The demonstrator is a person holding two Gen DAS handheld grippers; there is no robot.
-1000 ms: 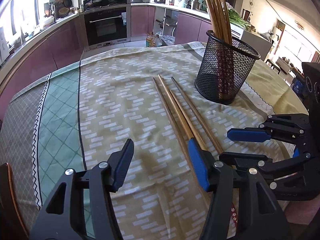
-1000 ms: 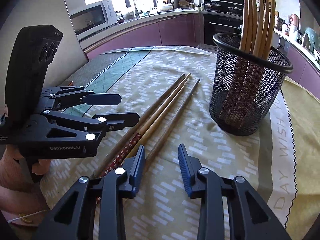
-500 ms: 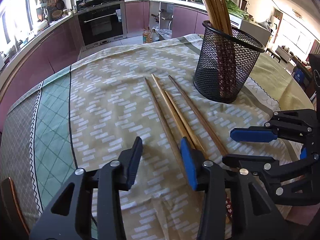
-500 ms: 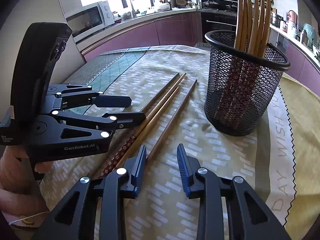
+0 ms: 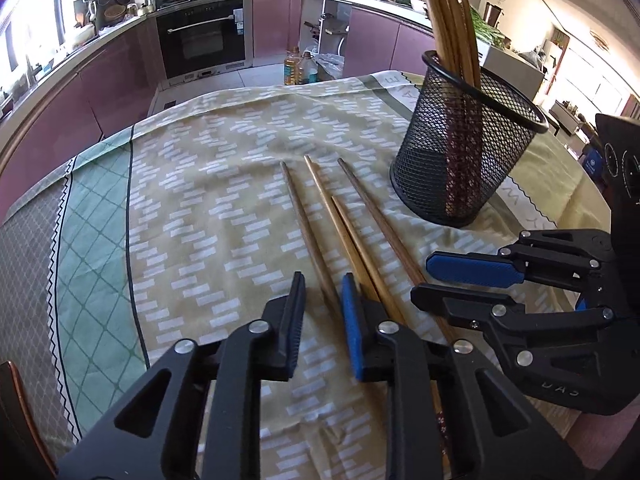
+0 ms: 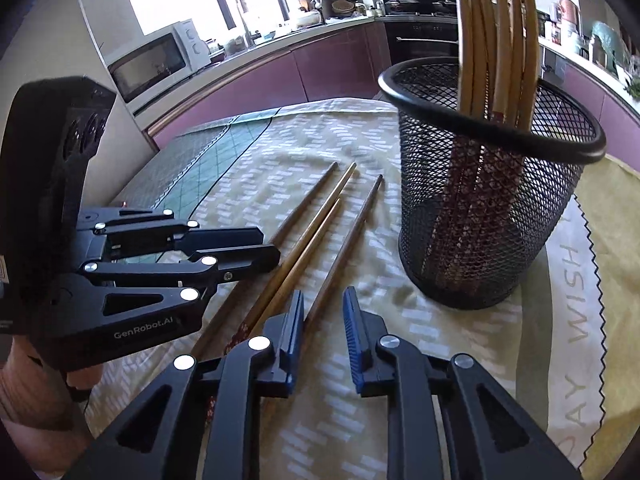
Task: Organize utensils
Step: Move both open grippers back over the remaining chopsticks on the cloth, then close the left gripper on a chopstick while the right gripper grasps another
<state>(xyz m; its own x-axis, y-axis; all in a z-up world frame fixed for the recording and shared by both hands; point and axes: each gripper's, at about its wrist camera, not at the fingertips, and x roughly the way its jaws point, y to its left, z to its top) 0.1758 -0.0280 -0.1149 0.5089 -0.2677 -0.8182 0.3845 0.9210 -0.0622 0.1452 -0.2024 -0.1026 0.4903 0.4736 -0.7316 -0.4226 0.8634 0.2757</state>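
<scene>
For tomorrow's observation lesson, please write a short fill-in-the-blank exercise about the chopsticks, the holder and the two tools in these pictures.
1. ____ loose chopsticks lie on the tablecloth.
2. The black mesh holder stands ____ and already contains chopsticks.
3. The left tool has its jaws ____ around the leftmost chopstick.
4. The right tool grips ____.

Missing words: four; upright; open; nothing

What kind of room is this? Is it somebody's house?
It looks like a home kitchen. A built-in oven sits among purple cabinets, a microwave stands on the counter, and chopsticks lie on a table with a patterned tablecloth.
</scene>
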